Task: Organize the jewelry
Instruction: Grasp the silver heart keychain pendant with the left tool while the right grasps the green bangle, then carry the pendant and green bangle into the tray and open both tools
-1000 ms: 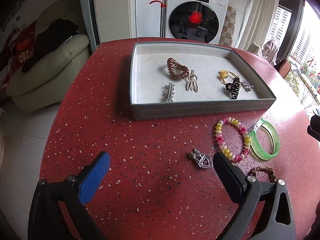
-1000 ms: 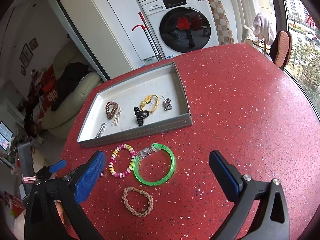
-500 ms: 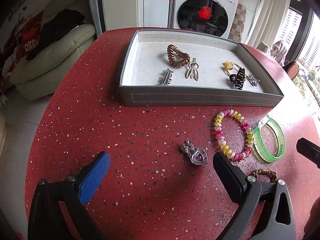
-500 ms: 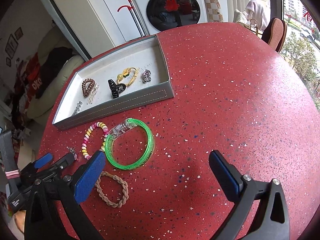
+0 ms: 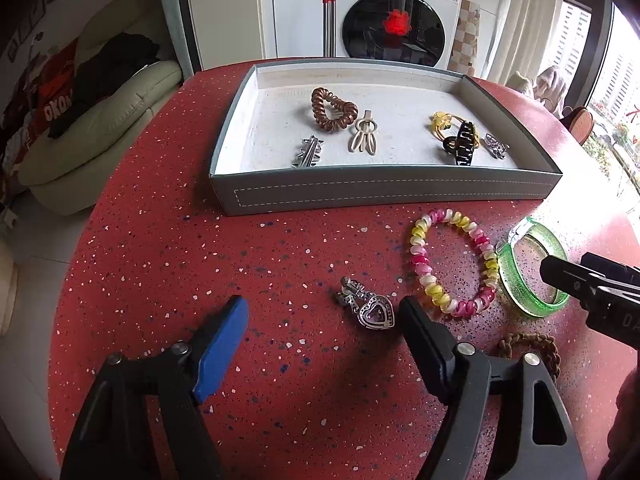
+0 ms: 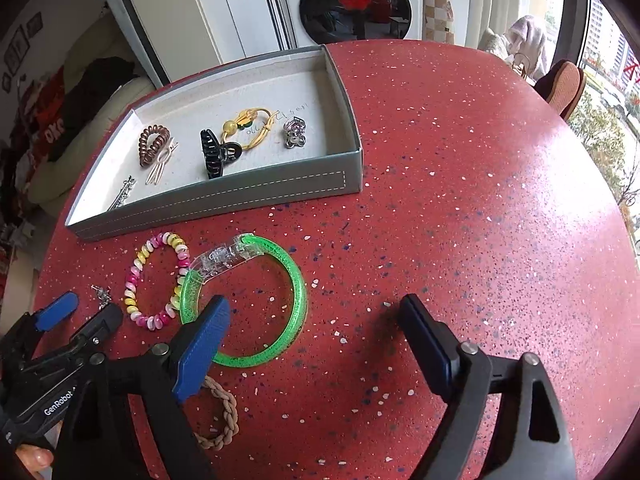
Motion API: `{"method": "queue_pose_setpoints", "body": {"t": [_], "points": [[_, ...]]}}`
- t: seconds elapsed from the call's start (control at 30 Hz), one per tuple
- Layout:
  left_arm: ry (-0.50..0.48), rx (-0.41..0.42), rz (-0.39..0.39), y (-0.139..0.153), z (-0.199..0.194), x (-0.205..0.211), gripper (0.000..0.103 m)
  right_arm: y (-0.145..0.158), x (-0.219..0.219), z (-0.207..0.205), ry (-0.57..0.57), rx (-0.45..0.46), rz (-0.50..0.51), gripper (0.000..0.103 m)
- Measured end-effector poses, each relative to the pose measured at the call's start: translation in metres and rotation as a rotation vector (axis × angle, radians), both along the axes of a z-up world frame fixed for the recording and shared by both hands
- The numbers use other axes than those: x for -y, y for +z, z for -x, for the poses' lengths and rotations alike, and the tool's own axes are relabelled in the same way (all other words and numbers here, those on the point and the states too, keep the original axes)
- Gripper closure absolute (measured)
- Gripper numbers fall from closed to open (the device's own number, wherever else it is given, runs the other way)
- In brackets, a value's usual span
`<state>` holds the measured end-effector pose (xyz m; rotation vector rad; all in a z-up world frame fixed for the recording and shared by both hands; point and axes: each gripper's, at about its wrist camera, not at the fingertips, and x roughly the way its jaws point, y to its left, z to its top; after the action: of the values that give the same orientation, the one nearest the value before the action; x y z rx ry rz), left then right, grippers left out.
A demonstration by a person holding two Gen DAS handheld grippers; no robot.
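Observation:
A grey tray (image 5: 384, 194) (image 6: 224, 204) on the red table holds several hair clips and ties. In front of it lie a silver heart pendant (image 5: 370, 308), a pink-and-yellow coil bracelet (image 5: 454, 262) (image 6: 158, 280), a green bangle (image 5: 532, 268) (image 6: 244, 300) and a braided brown band (image 5: 528, 344) (image 6: 218, 416). My left gripper (image 5: 324, 316) is open and low over the table, with the pendant just inside its right finger. My right gripper (image 6: 316, 316) is open, with its left finger over the green bangle.
The red speckled round table (image 6: 480, 200) spreads wide to the right of the tray. A washing machine (image 5: 394, 20) and a cream sofa (image 5: 100, 128) stand beyond the table's far edge. A chair (image 6: 562, 84) sits at the right rim.
Both grippers have moved forward and down toward the table. The pendant now sits between my left fingers. My right gripper's left finger has come over the green bangle.

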<state>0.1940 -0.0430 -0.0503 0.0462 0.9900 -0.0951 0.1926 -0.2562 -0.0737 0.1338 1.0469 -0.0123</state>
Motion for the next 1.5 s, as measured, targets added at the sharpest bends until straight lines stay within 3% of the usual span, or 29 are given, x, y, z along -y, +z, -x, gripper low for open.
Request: {"method": "queue_pose_setpoints", "body": {"t": [0.23, 0.37, 0.63, 1.13, 1.5], "points": [[-0.074, 0.024, -0.003, 0.004, 0.004, 0.008, 0.051, 0.000, -0.014, 0.002, 0.051, 0.000, 0.116, 0.036], [-0.107, 0.031, -0.003, 0.004, 0.006, 0.009, 0.066, 0.002, -0.018, 0.003, 0.063, 0.004, 0.121, 0.052], [-0.125, 0.024, 0.093, 0.007, 0.009, -0.009, 0.066, 0.005, -0.022, 0.003, 0.063, 0.013, 0.123, 0.095], [-0.147, 0.051, 0.124, 0.026, 0.012, -0.022, 0.066, 0.027, -0.005, 0.022, 0.021, 0.080, -0.009, 0.095], [-0.178, 0.095, 0.136, 0.046, 0.008, -0.016, 0.066, 0.042, -0.005, 0.026, 0.033, 0.097, -0.035, 0.095]]}}
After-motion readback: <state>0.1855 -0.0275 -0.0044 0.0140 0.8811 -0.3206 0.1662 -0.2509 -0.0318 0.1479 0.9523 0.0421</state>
